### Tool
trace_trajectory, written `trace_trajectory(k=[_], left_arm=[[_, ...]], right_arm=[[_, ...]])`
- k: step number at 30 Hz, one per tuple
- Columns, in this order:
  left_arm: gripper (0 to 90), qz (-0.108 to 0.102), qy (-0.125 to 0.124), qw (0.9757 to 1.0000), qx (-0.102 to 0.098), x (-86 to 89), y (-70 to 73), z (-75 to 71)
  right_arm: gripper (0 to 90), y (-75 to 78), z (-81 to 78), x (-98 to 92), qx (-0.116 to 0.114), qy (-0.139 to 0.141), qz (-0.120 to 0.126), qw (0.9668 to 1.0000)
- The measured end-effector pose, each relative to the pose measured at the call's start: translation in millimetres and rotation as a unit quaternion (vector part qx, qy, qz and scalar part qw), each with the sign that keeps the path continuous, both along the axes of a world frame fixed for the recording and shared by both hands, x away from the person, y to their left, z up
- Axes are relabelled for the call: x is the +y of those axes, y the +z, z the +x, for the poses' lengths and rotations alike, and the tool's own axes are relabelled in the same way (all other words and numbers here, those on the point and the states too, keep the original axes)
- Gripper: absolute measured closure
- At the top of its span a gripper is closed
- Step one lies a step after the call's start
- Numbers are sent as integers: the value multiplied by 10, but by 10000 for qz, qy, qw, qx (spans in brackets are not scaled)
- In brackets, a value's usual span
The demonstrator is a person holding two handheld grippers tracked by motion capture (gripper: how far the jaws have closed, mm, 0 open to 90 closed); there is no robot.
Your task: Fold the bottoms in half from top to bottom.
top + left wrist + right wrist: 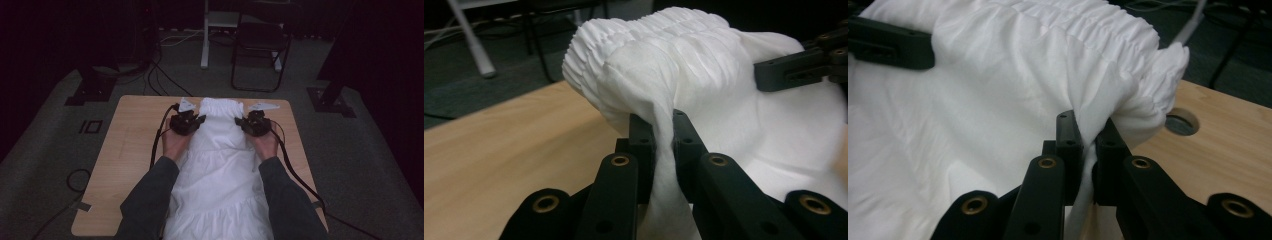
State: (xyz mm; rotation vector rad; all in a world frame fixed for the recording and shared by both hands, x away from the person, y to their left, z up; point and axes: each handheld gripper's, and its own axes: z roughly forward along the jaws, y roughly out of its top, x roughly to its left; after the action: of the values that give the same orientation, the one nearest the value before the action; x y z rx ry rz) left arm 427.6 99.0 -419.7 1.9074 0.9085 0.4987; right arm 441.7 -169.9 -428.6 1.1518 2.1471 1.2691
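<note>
Left tool (663, 137): jaws drawn narrow, a fold of the white garment (220, 165) pinched between the pads, just below the gathered elastic band (654, 30) at its left corner. Right tool (1088, 135): jaws likewise narrow and clamped on a fold of the same garment, at the band's right corner. In the high view the left tool (199, 120) and right tool (239, 121) are seen at opposite sides of the band, each carried in a hand (175, 142) with dark sleeves entering from below.

Garment: white, tiered, laid on the wooden worktop (135, 145). Its long axis is set from the near edge to the far edge, with the gathered band pointing away from the person and the wide hem nearest. The band end is raised off the worktop between the tools.

A round hole (1181, 121) is noted in the worktop beside the right tool. No containers are catalogued.
</note>
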Motion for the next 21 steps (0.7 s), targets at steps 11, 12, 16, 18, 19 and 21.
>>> trace_trajectory(k=[11, 12, 16, 18, 19, 21], left_arm=[[823, -13, -656, 9973, 338, 126, -601, -1163], [822, 106, -730, 9961, 490, 114, -721, -1244], [814, 695, -943, 9878, 1028, 27, -1145, -1463], [814, 961, -907, 9838, 1212, -7, -1294, -1470], [816, 932, -934, 9854, 1073, -8, -1350, -1464], [820, 851, -902, 9855, 1160, 4, -1344, -1401]], right_arm=[[842, -485, -1026, -54, 159, 781, -267, 9965], [841, -607, -1124, -55, 264, 803, -336, 9959], [835, -995, -1311, -32, 665, 943, -738, 9906], [833, -1127, -1336, -4, 844, 979, -855, 9879], [833, -1167, -1332, 16, 885, 1017, -914, 9866], [834, -1229, -1297, 76, 842, 1019, -1143, 9846]])
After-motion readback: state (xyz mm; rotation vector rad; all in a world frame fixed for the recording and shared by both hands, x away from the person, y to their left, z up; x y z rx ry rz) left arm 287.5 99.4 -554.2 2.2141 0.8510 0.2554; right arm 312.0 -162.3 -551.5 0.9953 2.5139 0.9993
